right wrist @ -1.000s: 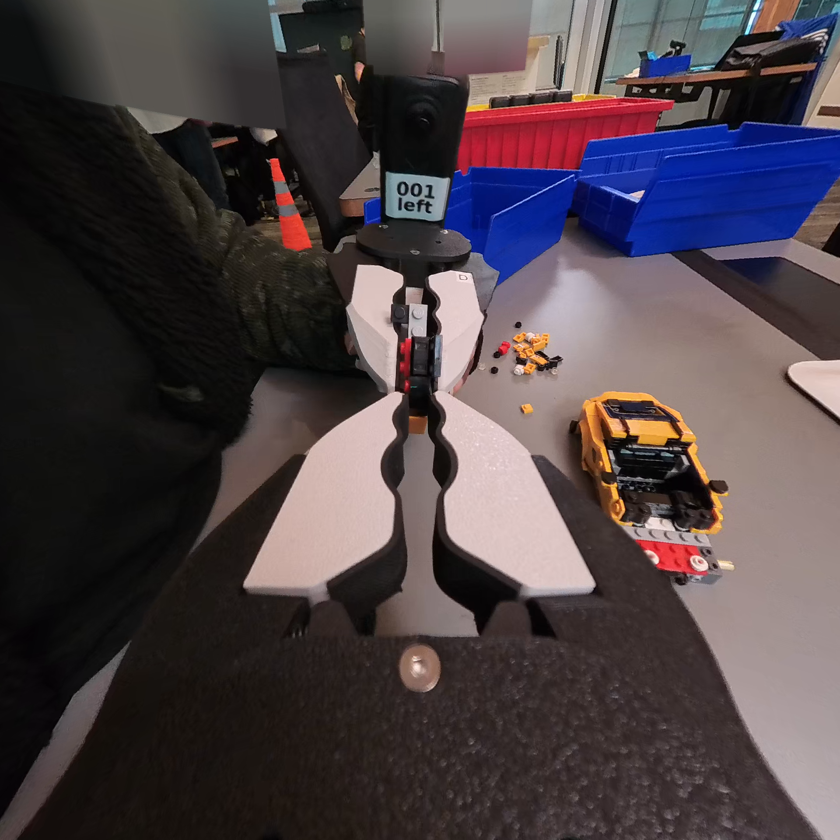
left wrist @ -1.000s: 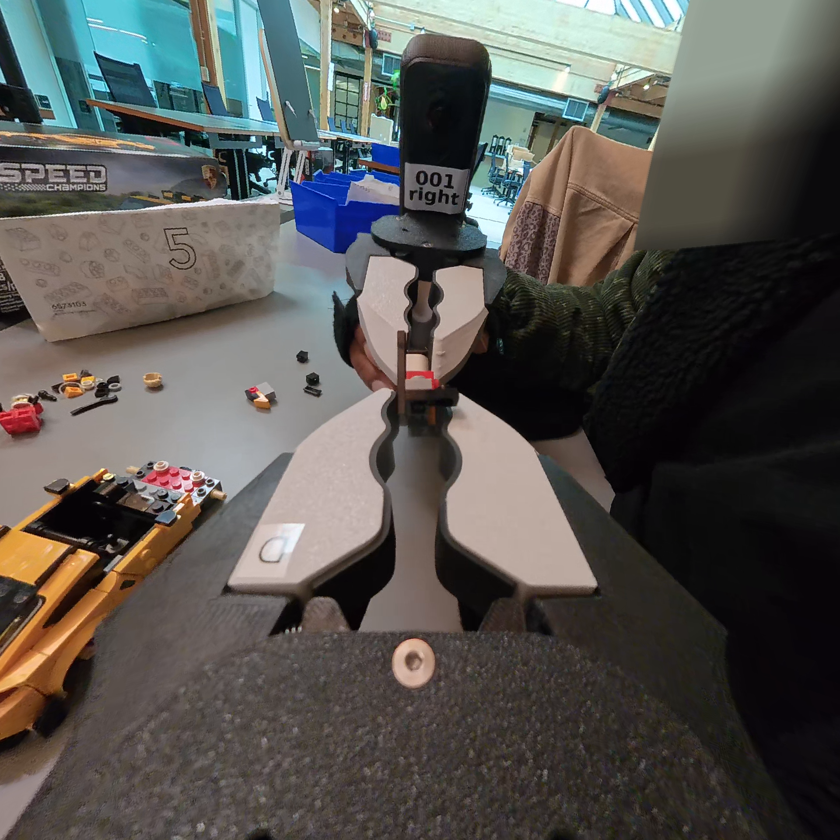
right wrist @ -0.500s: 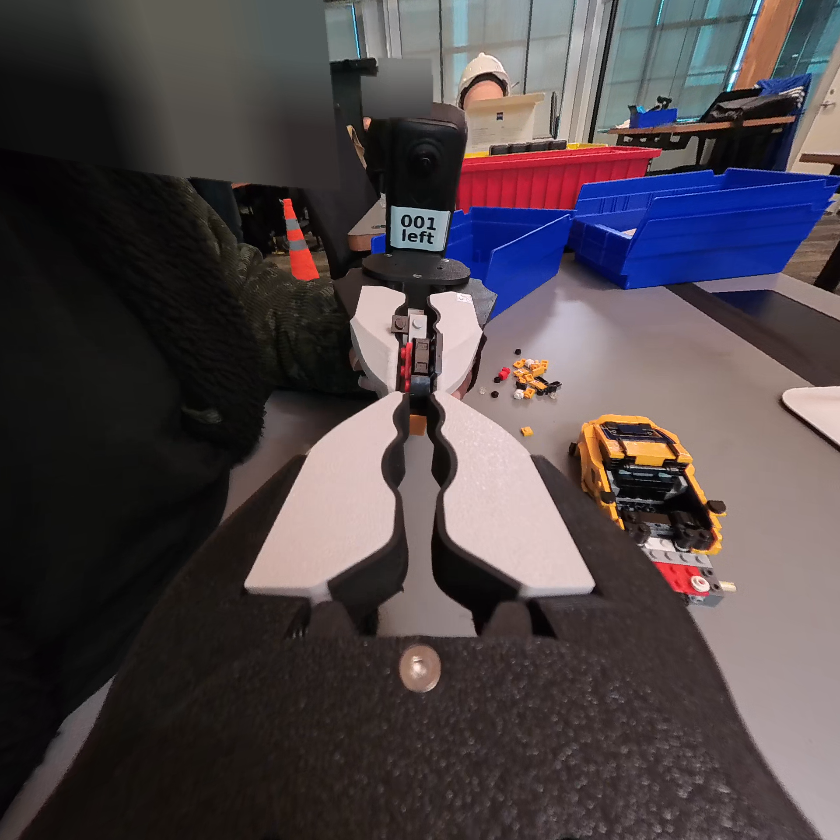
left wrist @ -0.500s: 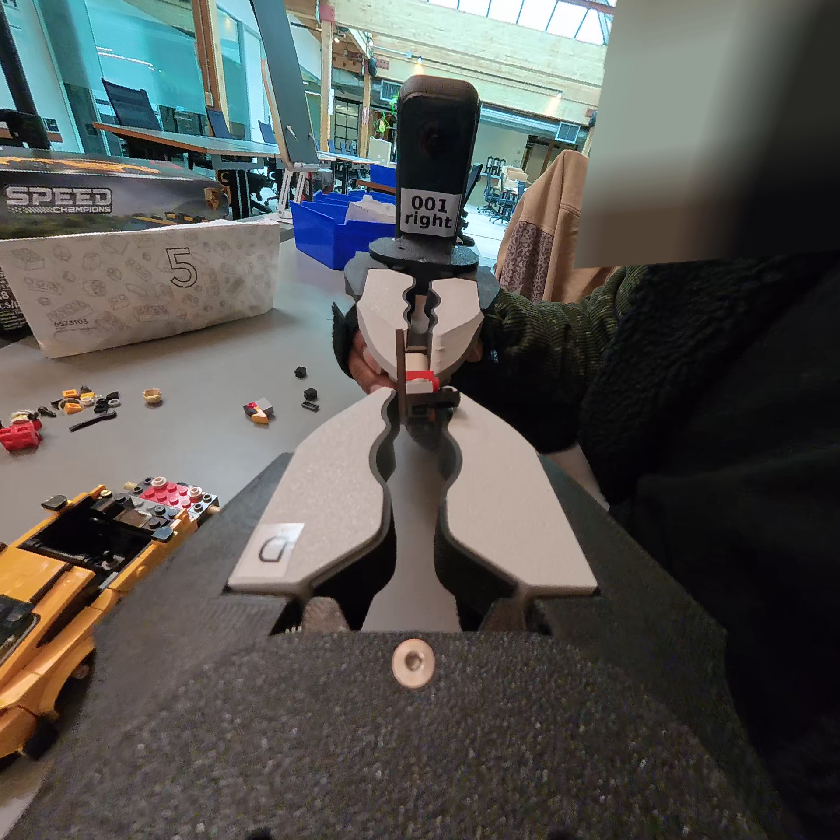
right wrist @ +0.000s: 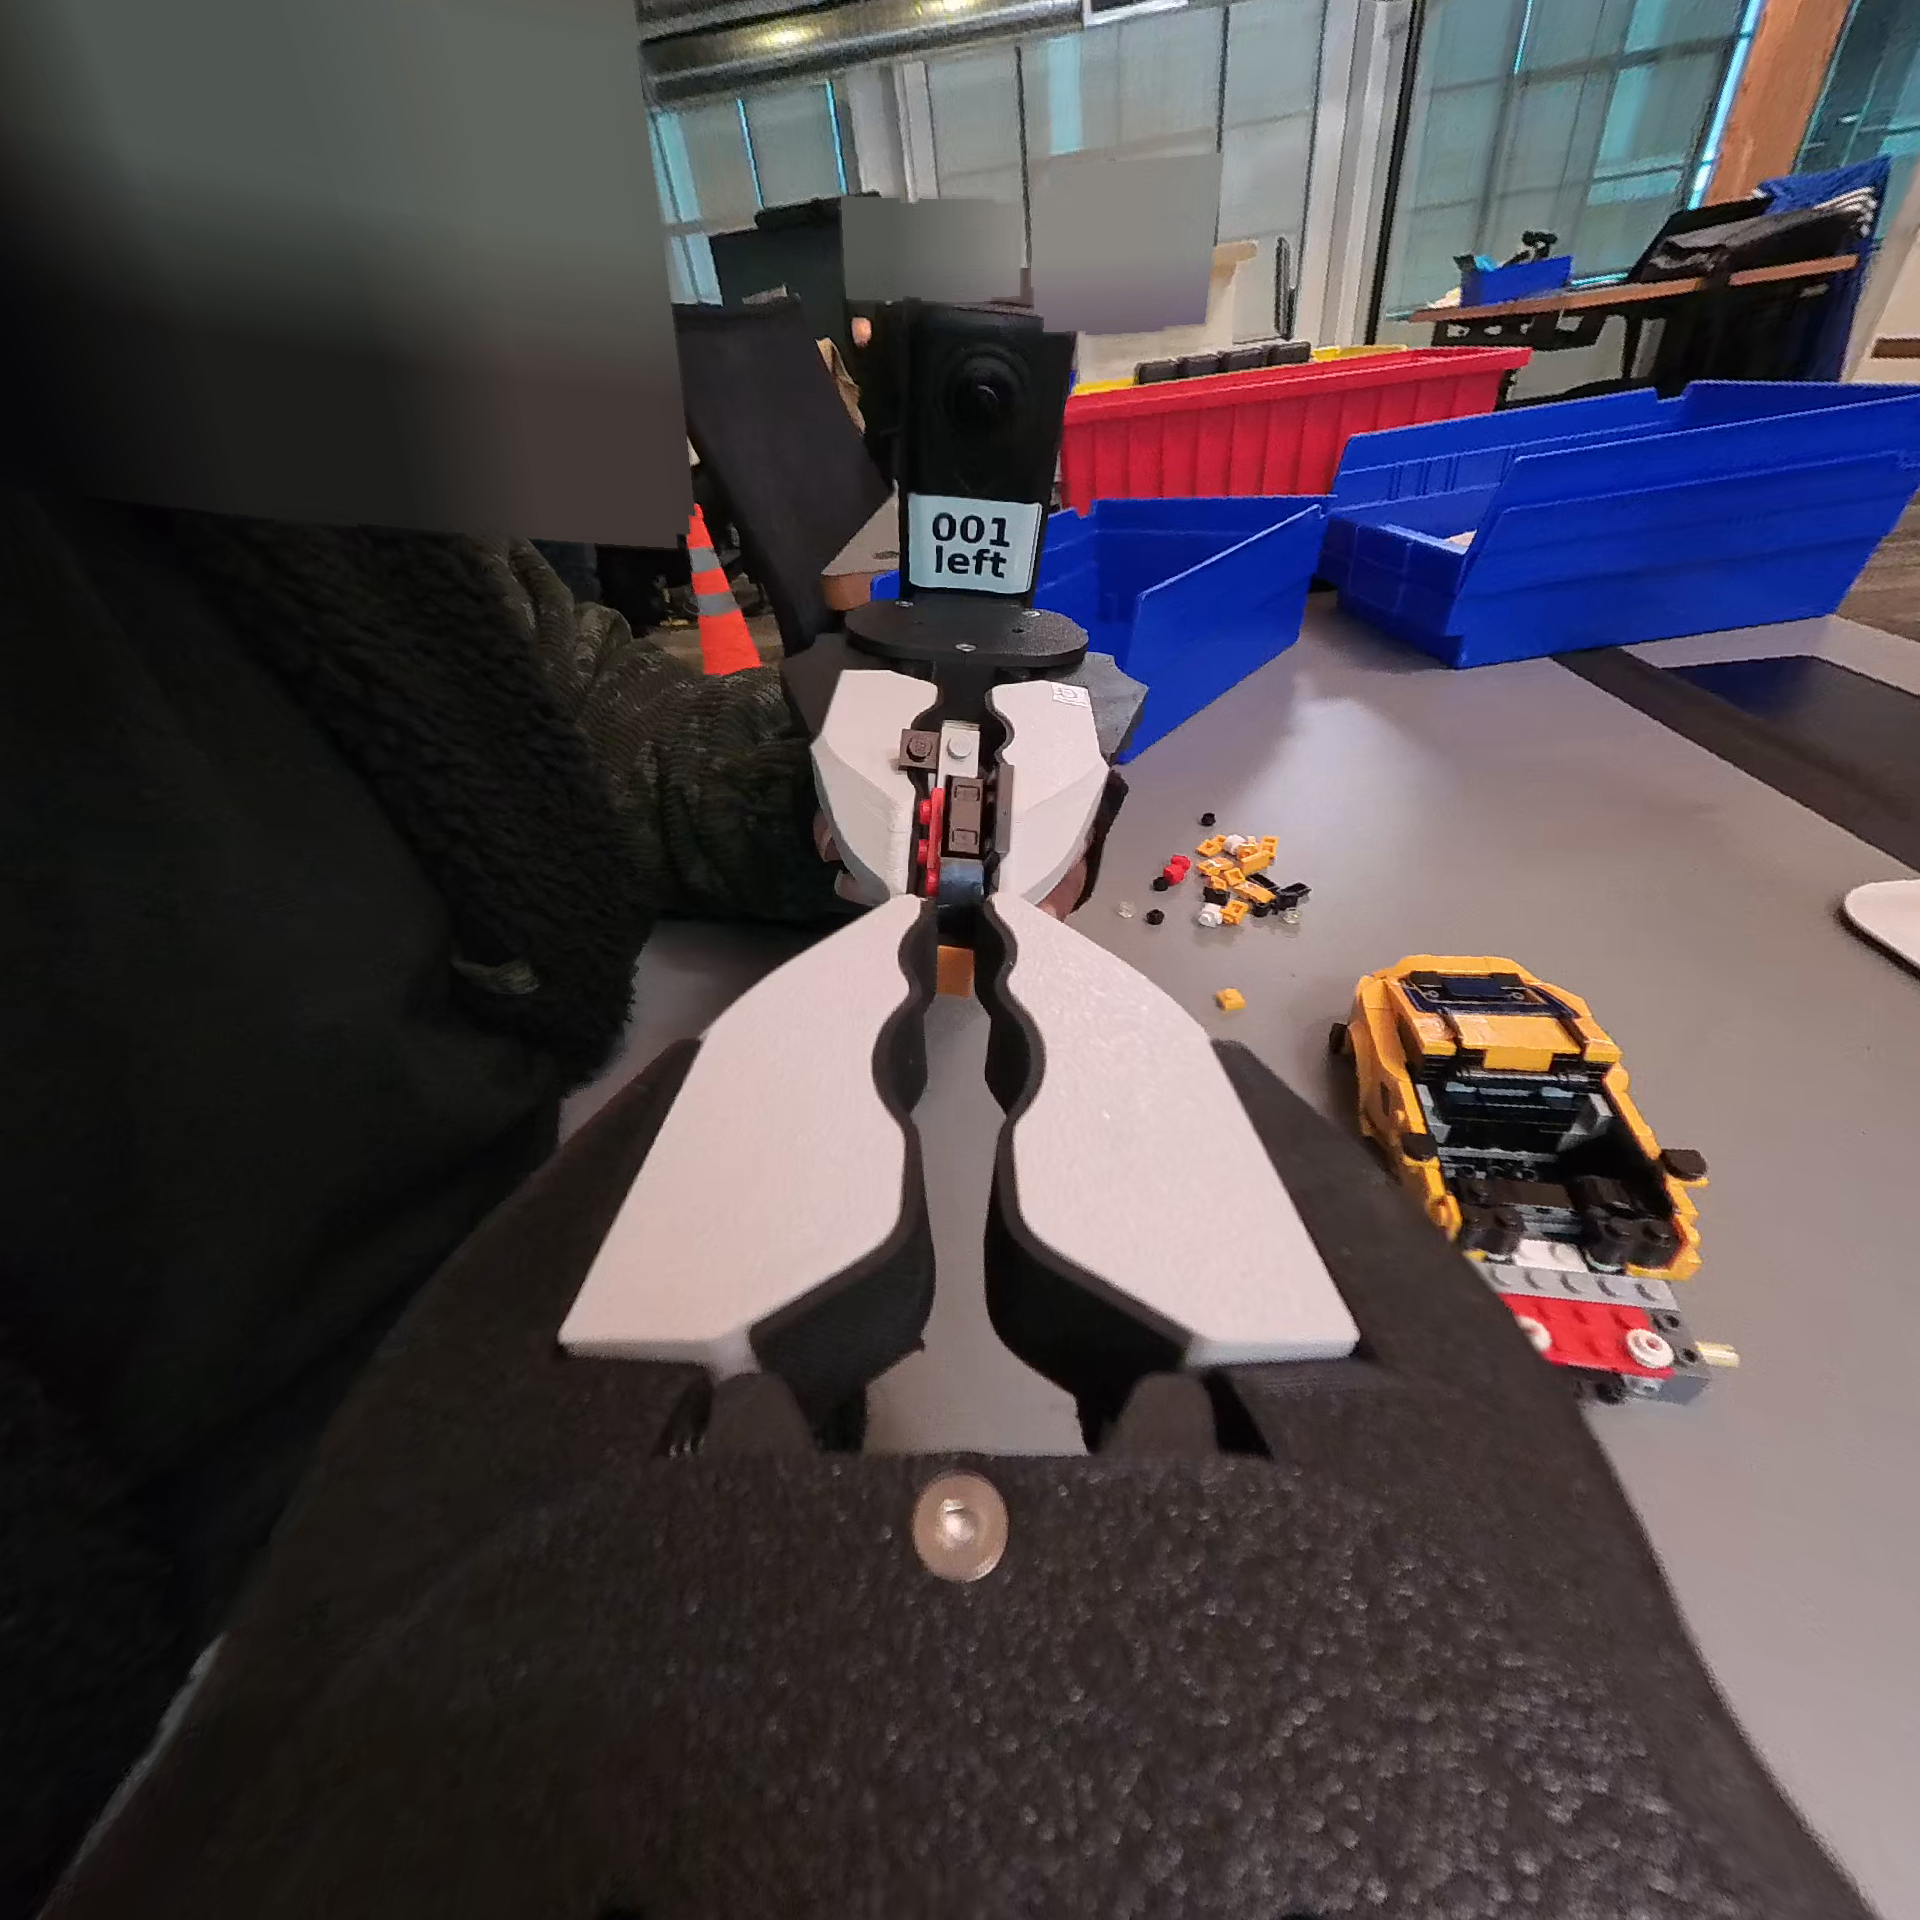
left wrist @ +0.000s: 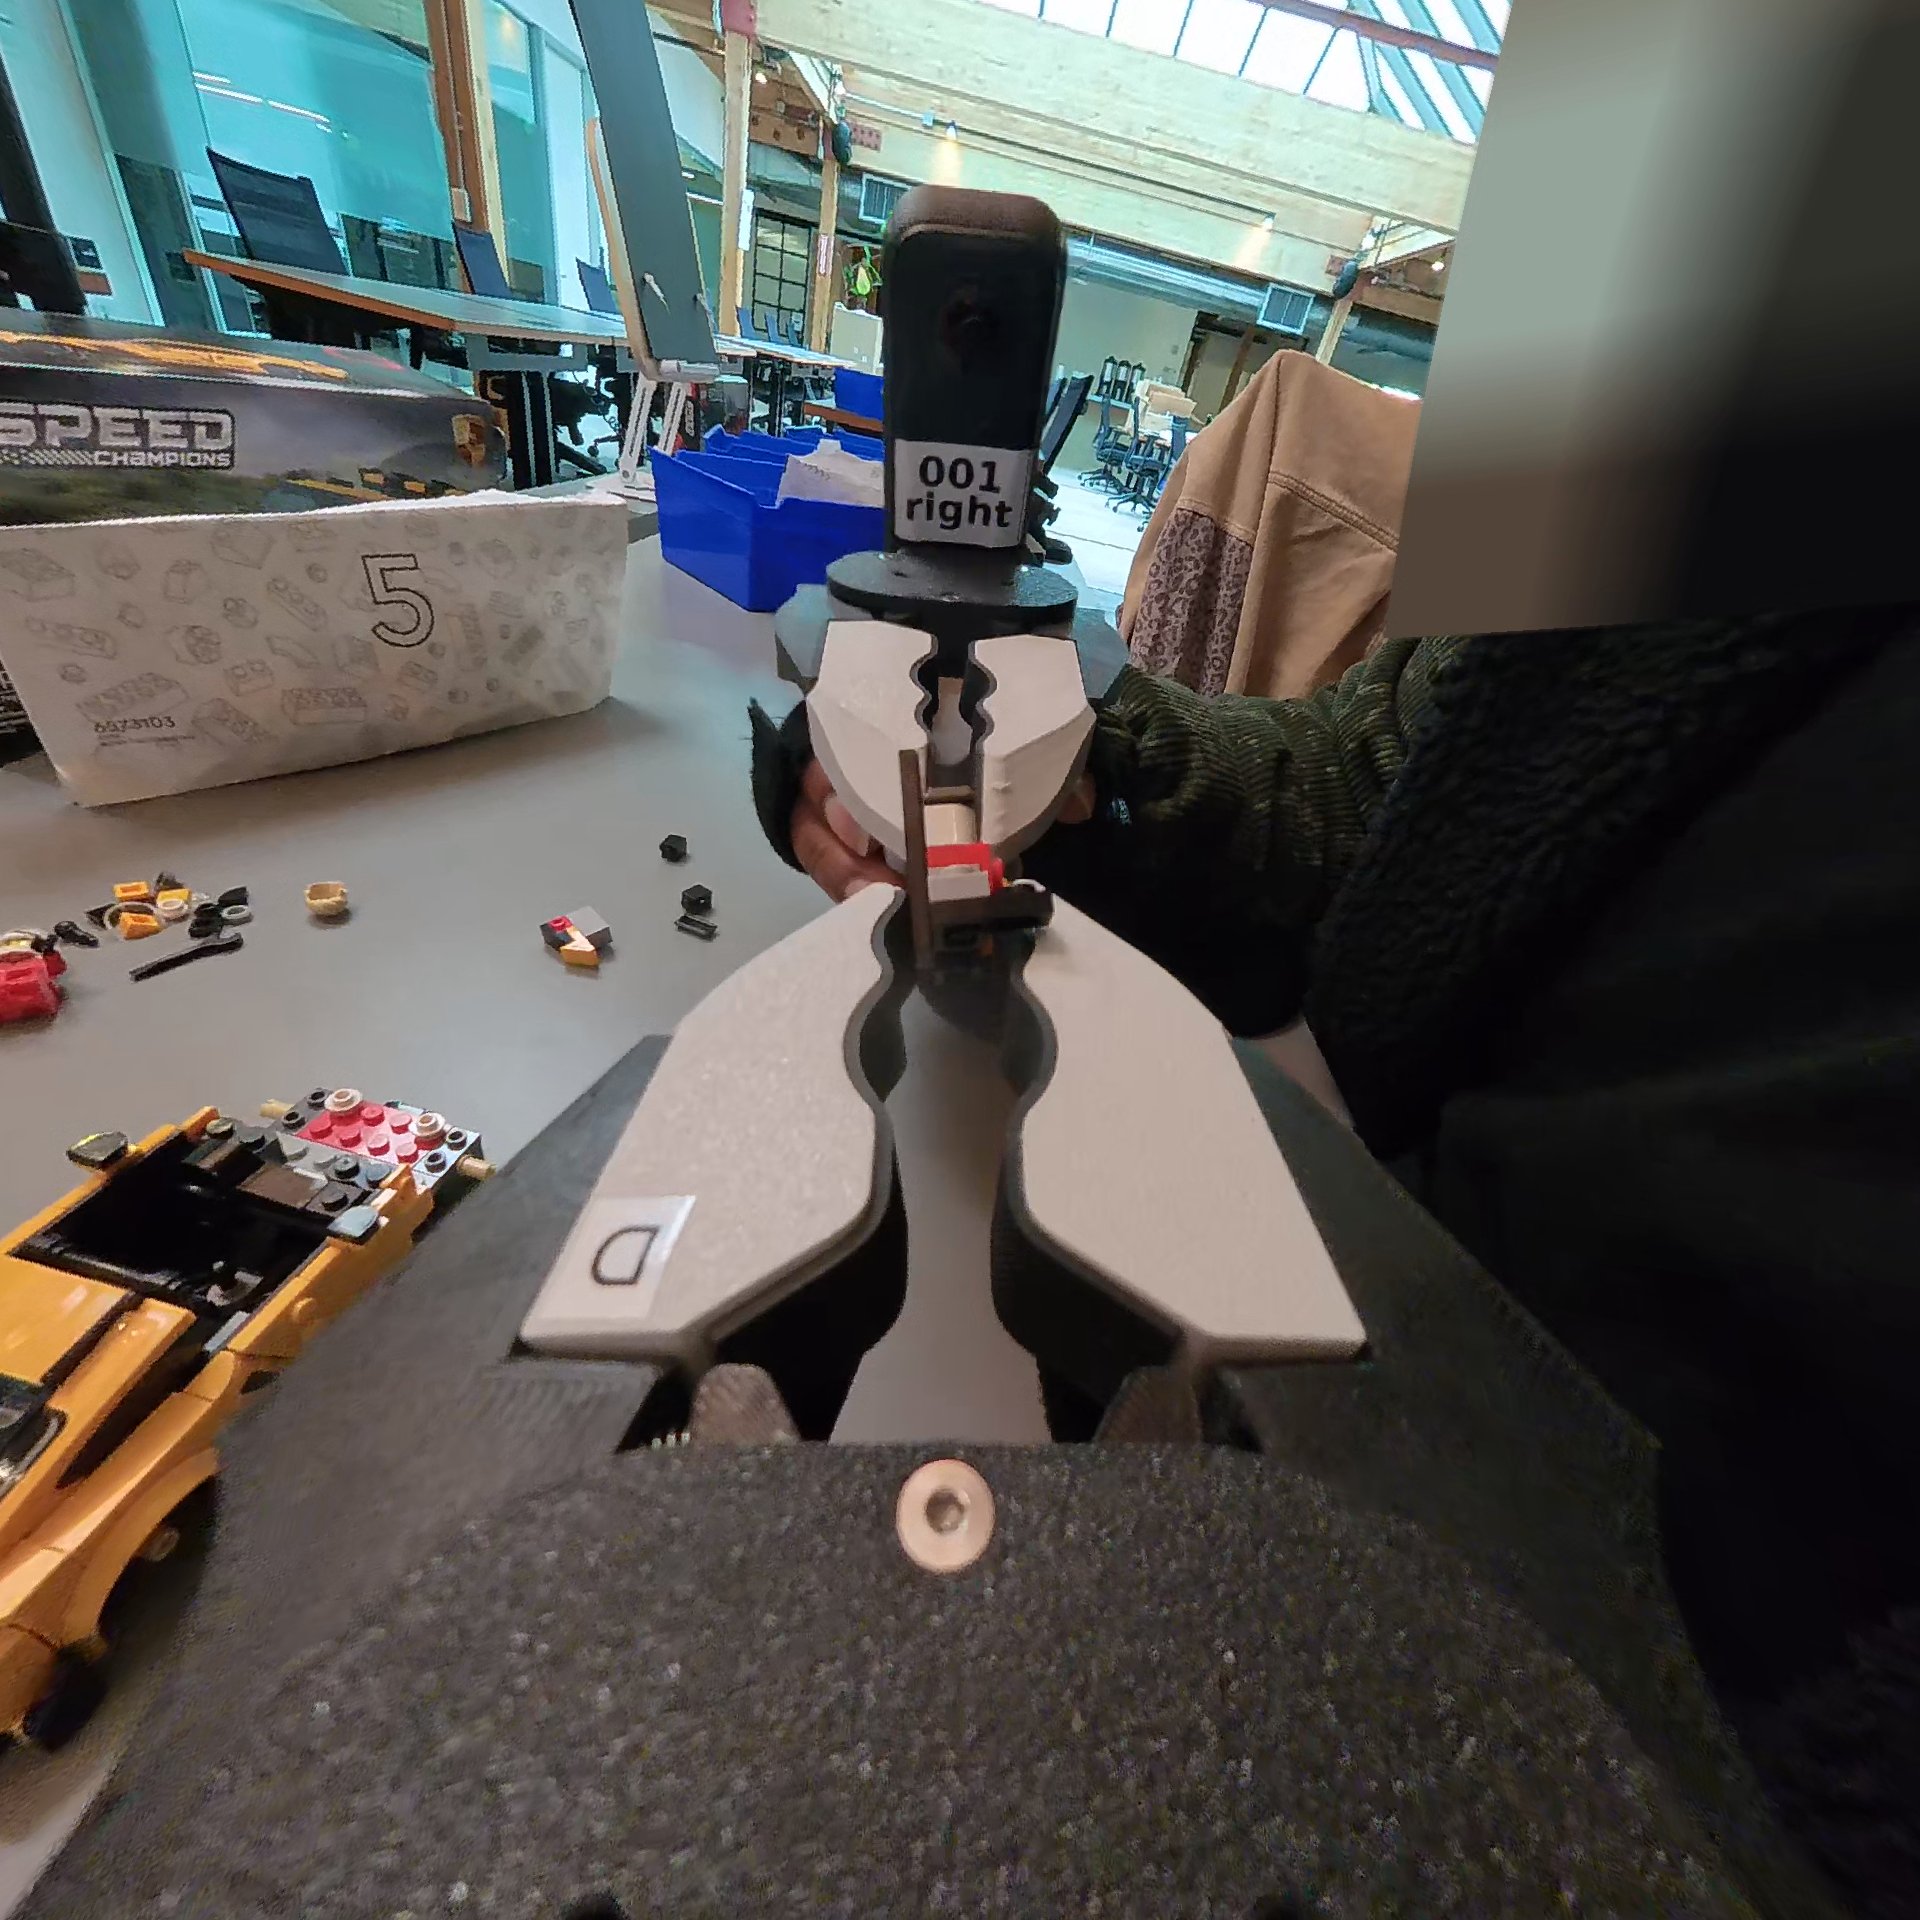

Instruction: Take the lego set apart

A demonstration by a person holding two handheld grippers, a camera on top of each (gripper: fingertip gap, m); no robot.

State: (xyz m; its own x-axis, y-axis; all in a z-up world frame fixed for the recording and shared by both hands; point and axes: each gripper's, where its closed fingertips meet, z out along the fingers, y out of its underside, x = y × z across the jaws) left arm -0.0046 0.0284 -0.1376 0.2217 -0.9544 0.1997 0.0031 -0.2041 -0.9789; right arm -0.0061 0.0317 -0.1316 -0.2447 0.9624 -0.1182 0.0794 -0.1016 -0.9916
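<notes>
here both the left gripper [left wrist: 961, 925] and right gripper [right wrist: 956, 914] pinch 1 small brick cluster [right wrist: 961, 821] tip to tip; uneven pulling could fling bits onto the table [right wrist: 1455, 831].

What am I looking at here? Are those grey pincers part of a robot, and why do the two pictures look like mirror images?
There is no robot here. A person holds a hand-operated gripper in each hand, each with two grey fingers and a camera looking forward along them. One picture is from the left gripper, the other from the right gripper. They face each other tip to tip, so each view also shows the other gripper with its black camera standing upright on top.

Both are shut on one small lego assembly of red, grey, black and orange bricks, held above the grey table, probably to pull it apart.

On the table lie a partly stripped yellow lego car, a scatter of loose pieces, a white paper bag, the set's box behind it, and blue bins.
</notes>
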